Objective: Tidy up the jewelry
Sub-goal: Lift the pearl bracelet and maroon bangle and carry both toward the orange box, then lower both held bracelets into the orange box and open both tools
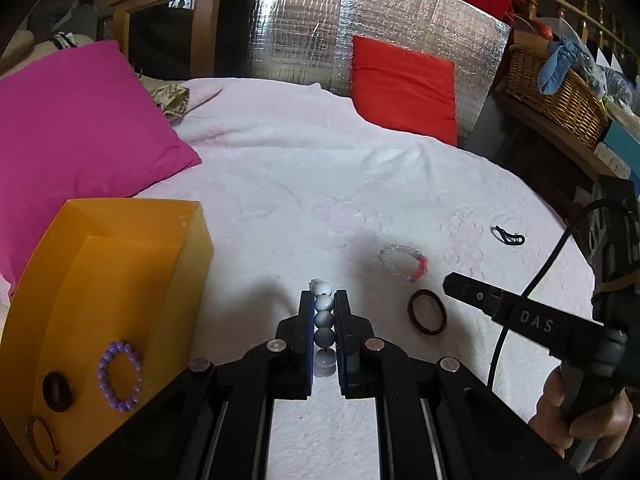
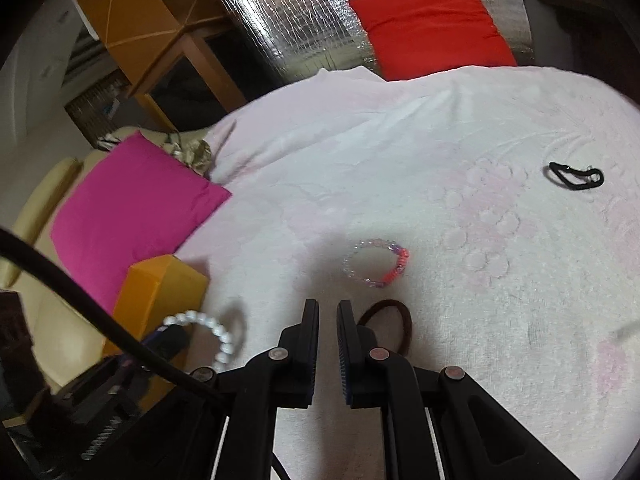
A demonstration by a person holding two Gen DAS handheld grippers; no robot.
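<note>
My left gripper [image 1: 323, 296] is shut on a white pearl bracelet [image 1: 324, 320], held just above the pink blanket beside the orange box [image 1: 132, 280]; the bracelet also shows in the right wrist view [image 2: 216, 332]. Inside the box lie a purple bead bracelet [image 1: 119, 376], a dark ring [image 1: 56, 392] and a thin brown hoop [image 1: 40, 444]. On the blanket lie a clear and pink bead bracelet [image 1: 404, 267] [image 2: 376, 261], a brown hair tie [image 1: 427, 312] [image 2: 394, 322] and a black hair tie [image 1: 507, 236] [image 2: 576, 176]. My right gripper [image 2: 328, 304] is nearly shut and empty, just left of the brown hair tie.
A magenta pillow [image 1: 72, 120] lies behind the box at the left. A red pillow [image 1: 404, 84] leans on a silver foil panel [image 1: 312, 20] at the back. A wicker basket [image 1: 556, 92] stands on a shelf at the right, past the bed's edge.
</note>
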